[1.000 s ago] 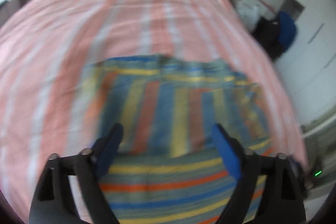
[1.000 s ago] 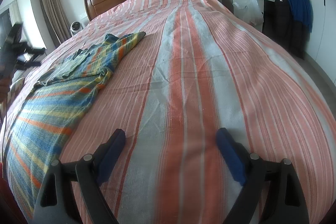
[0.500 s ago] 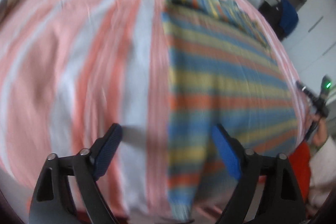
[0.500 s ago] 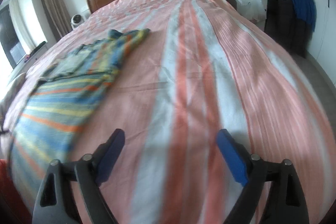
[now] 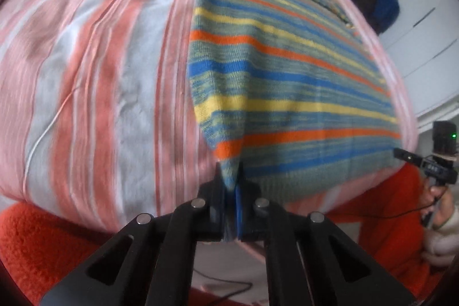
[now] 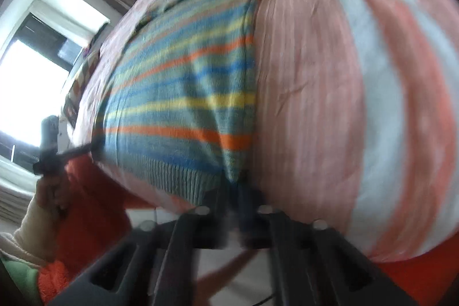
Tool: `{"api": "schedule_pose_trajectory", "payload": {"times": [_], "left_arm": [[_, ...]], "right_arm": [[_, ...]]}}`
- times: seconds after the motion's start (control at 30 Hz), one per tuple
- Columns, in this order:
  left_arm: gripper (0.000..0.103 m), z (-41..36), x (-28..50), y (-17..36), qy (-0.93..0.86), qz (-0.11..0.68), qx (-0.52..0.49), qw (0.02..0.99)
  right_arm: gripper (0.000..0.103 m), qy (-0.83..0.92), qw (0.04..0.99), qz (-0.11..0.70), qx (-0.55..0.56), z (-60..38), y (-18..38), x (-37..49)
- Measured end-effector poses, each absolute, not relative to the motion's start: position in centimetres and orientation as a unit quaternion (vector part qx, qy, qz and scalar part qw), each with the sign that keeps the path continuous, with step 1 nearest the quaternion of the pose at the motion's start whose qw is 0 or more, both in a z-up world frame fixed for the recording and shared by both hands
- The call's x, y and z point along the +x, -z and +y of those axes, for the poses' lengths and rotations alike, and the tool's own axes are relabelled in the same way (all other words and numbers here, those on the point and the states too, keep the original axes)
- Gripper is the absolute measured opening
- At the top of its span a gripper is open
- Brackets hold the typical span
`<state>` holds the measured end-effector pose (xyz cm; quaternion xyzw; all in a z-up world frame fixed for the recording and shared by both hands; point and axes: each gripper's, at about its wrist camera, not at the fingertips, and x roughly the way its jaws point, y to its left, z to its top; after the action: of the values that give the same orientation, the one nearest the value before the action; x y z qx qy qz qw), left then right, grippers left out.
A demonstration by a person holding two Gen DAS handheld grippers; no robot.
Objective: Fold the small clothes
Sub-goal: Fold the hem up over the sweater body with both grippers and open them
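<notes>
Both tongs are clenched on the near hem of a knitted garment striped in blue, yellow, orange and grey-green (image 5: 287, 82), which lies spread flat on a bed covered by a pink, salmon and white striped sheet (image 5: 100, 70). Left tongs (image 5: 229, 191) sit at 6 o'clock in the left wrist view, black jaws pressed together with the garment's near left corner pinched up between them; from there the knit fans out toward 1 and 2 o'clock, its crumpled far end up at 12 to 1 o'clock. Right tongs (image 6: 238, 191) sit at 6 o'clock in the blurred right wrist view, jaws together on the ribbed hem's near right corner, the garment (image 6: 183, 93) stretching away toward 11 and 12 o'clock with bare sheet (image 6: 358, 93) from 1 to 4 o'clock. Each view catches the other hand gripping its handle: the right hand (image 5: 439, 208) at 4 o'clock, the left hand (image 6: 48, 191) at 8 o'clock, beside fuzzy red-orange clothing (image 5: 43, 243).
</notes>
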<state>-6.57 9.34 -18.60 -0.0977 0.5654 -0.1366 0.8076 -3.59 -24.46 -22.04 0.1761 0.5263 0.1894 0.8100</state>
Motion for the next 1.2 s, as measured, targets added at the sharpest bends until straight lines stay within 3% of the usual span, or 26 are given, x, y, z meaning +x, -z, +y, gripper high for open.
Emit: {"api": "schedule_pose_trajectory", "payload": {"times": [0.17, 0.3, 0.43, 0.67, 0.73, 0.77, 0.8, 0.83, 0.87, 0.9, 1.03, 1.13, 1.2], "left_arm": [[0.003, 11.4, -5.9, 14.6, 0.172, 0.528, -0.184, 0.811], [0.003, 12.0, 0.6, 11.9, 0.178, 0.48, -0.215, 0.831], [0.003, 12.9, 8.2, 10.8, 0.166, 0.46, -0.215, 0.845], [0.004, 13.8, 24.1, 12.5, 0.118, 0.467, -0.203, 0.852], [0.009, 14.0, 28.1, 14.1, 0.106, 0.474, -0.212, 0.848], [0.017, 14.3, 29.0, 14.6, 0.093, 0.475, -0.211, 0.849], [0.034, 14.6, 30.8, 15.5, 0.063, 0.478, -0.211, 0.85], [0.04, 14.9, 31.3, 15.7, 0.048, 0.478, -0.214, 0.851], [0.042, 15.7, 31.5, 15.8, 0.036, 0.467, -0.228, 0.854], [0.046, 16.3, 31.4, 15.7, 0.04, 0.457, -0.242, 0.855], [0.06, 18.1, 28.0, 14.6, 0.052, 0.435, -0.239, 0.866], [0.06, 16.9, 24.9, 13.9, 0.104, 0.436, -0.2, 0.871], [0.068, 15.1, 22.7, 14.5, 0.14, 0.444, -0.167, 0.869]], "right_arm": [[0.004, -0.209, 0.811, 0.488, 0.246, -27.2, 18.5, -3.0], [0.004, -0.215, 0.825, 0.448, 0.27, -28.5, 16.2, 1.6], [0.004, -0.199, 0.849, 0.396, 0.287, -30.2, 14.2, 10.0], [0.004, -0.163, 0.859, 0.377, 0.305, -31.6, 13.7, 26.7], [0.004, -0.146, 0.859, 0.372, 0.319, -32.3, 14.6, 30.9], [0.005, -0.145, 0.859, 0.372, 0.321, -32.5, 15.1, 32.9], [0.009, -0.137, 0.859, 0.375, 0.32, -32.6, 15.7, 34.7], [0.016, -0.103, 0.867, 0.374, 0.314, -33.2, 16.3, 36.4], [0.032, -0.085, 0.868, 0.371, 0.32, -33.9, 16.7, 37.0], [0.035, -0.079, 0.866, 0.364, 0.334, -34.6, 16.9, 36.8], [0.035, -0.097, 0.872, 0.355, 0.322, -36.0, 14.9, 34.4], [0.035, -0.163, 0.858, 0.408, 0.265, -33.3, 13.0, 33.5], [0.035, -0.218, 0.823, 0.462, 0.249, -29.8, 13.2, 34.0]]}}
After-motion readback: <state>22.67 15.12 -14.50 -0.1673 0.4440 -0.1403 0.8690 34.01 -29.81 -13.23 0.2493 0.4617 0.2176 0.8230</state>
